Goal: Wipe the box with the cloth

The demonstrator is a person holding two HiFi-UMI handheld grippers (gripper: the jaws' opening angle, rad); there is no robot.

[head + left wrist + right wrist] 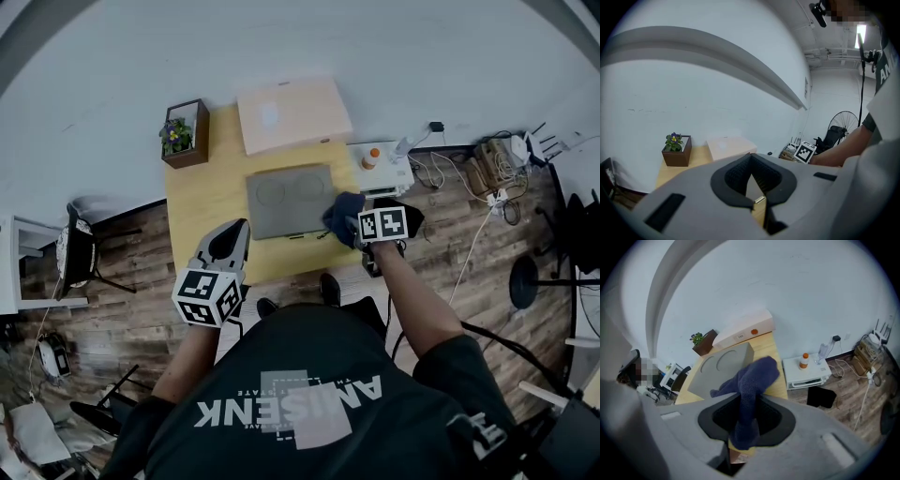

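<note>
My right hand-held gripper (747,405) clamps the blue cloth (752,376) at the grey box (719,369) near the worktop's (197,211) right edge. My left hand-held gripper (750,161) is closed and empty.

**Surroundings, off-task items**

Wooden tabletop (202,211) against a white wall (112,84). Far left corner: brown planter (186,133) with purple and yellow flowers. Beside it, at the back edge, a pale flat carton (292,112). Right of the tabletop: low white stand (386,175) carrying an orange-capped bottle (372,157) and a clear bottle (403,145). Cables (448,169) lie on the wood floor (131,309). Black chair (80,258) at left. Standing fan (843,123) in the background.
</note>
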